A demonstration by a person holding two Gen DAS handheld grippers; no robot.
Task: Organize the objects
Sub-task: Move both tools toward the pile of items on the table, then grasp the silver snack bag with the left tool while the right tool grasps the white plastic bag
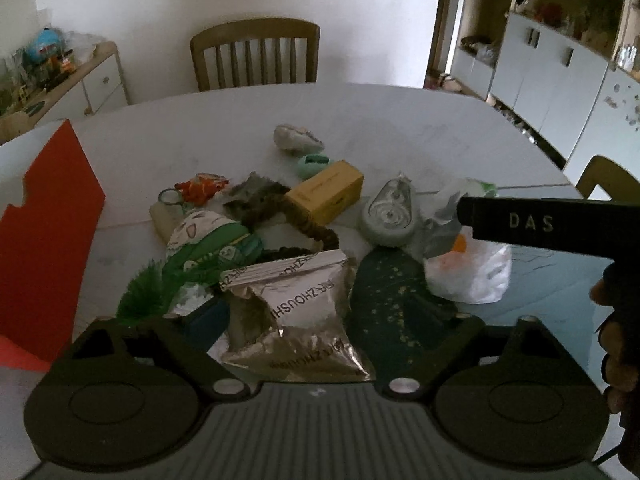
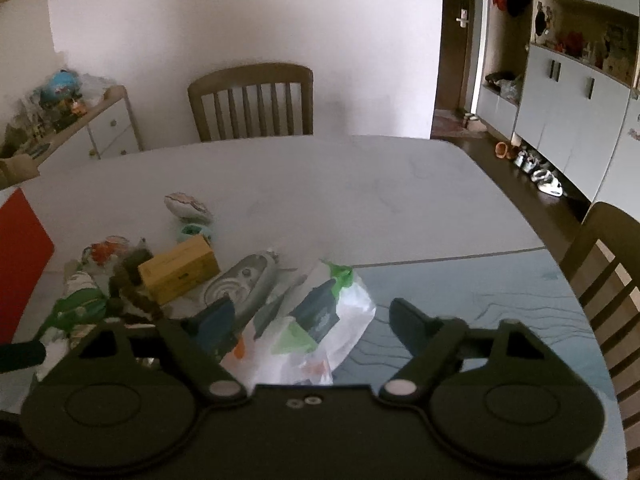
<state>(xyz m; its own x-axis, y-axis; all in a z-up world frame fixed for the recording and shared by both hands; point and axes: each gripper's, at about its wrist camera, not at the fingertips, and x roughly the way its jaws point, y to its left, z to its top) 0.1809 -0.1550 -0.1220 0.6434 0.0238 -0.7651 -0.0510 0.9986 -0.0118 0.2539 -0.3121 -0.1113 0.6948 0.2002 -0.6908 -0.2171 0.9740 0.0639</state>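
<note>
1. Left gripper [image 1: 286,320] low over the near edge of the white oval table [image 1: 224,128], fingers spread wide to either side of a crinkled silver foil pouch [image 1: 296,320], nothing clamped.
2. Left finger [image 1: 208,320] dark blue, right finger [image 1: 396,304] dark with pale flecks, both past the pouch's sides; touching or not, cannot tell.
3. Right gripper [image 2: 312,320] also low and level at the near edge, jaws parted around a thin white plastic bag [image 2: 344,320] with green and orange print, gripping nothing.
4. Right gripper's black body, marked DAS, reaching in from the right side of the left wrist view, bare fingers [image 1: 616,344] of the holding hand behind it.
5. Clutter heaped toward the middle and near left of the table: a yellow cardboard box [image 1: 326,194], a grey teardrop-shaped plastic tape dispenser [image 1: 388,212] just beside it, a green-and-white printed fabric toy [image 1: 204,240], a dark brown fuzzy hair band [image 1: 296,224], an orange plastic figure [image 1: 202,186], a pale oval pouch [image 1: 298,138] farther back.
6. Flat red card sheet [image 1: 44,248] with a stepped edge along the left edge.
7. Slatted wooden chair [image 1: 256,56] behind the far edge.
</note>
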